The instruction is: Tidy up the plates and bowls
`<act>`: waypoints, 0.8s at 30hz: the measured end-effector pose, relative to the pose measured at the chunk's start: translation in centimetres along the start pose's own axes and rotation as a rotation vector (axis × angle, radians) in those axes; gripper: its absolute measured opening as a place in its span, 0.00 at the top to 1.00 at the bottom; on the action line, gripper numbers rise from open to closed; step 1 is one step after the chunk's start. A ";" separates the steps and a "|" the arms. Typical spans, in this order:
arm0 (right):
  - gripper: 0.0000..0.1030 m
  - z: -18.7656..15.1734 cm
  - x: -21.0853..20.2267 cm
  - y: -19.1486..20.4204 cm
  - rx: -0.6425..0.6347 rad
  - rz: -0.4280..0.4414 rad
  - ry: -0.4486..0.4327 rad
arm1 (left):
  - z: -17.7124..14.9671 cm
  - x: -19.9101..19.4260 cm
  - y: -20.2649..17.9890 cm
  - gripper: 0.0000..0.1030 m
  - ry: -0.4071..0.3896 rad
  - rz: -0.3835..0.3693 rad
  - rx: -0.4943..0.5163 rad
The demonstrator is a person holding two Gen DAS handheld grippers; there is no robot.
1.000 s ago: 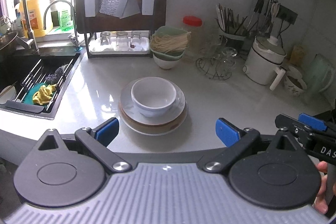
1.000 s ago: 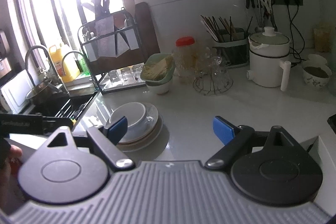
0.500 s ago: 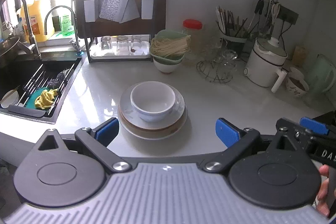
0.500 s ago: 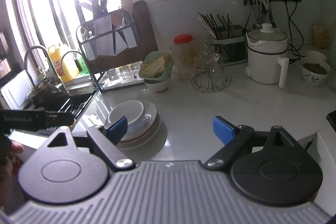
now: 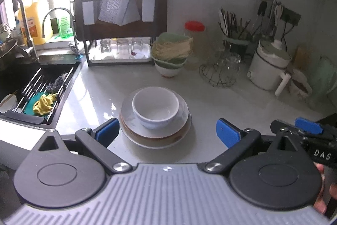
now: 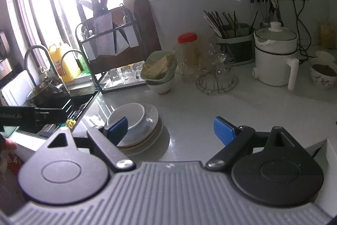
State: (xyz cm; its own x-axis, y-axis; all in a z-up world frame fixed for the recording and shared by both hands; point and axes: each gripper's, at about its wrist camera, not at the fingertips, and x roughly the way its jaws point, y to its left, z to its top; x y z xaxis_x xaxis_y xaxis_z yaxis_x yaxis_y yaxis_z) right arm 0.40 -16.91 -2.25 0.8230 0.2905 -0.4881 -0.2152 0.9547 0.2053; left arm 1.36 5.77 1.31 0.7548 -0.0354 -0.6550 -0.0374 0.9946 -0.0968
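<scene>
While both tools hang above the worktop, the facts stand thus, each placed against the plate stack:

Plate stack: sits on the pale worktop, a white bowl upright on top of it.

Left gripper: fingers spread wide, nothing between them; the plate stack lies just ahead, between the two blue pads, untouched.

Right gripper: fingers likewise apart and bare; the plate stack lies ahead to its left, partly behind the left blue pad.

Edges: the sink with its rack opens left of the plate stack; the worktop's front edge runs just near of it.

Open room: bare worktop right of the plate stack; behind it stand a green-lidded bowl, a wire basket and a white pot.

Change: against the frames a second ago, the plate stack sits a little lower in both views and appears slightly larger in the left view; both pairs of fingers are spread as before.
</scene>
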 end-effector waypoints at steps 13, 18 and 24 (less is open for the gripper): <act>0.13 -0.2 -0.1 0.4 -0.008 -0.020 0.006 | -1.1 1.6 -0.9 0.03 0.020 -0.026 0.007; 0.13 -0.4 -0.4 0.8 -0.036 -0.030 -0.012 | -1.3 1.7 -0.9 0.03 0.032 -0.029 -0.003; 0.13 -0.4 -0.8 0.4 -0.031 -0.041 -0.020 | -1.2 1.1 -0.6 0.03 0.018 -0.034 -0.021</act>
State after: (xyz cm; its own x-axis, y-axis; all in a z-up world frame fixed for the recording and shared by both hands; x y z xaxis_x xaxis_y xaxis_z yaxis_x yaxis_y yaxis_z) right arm -0.54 -16.71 -2.06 0.8420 0.2497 -0.4782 -0.1969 0.9675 0.1585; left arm 1.42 5.06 -0.25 0.7442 -0.0707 -0.6642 -0.0261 0.9905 -0.1347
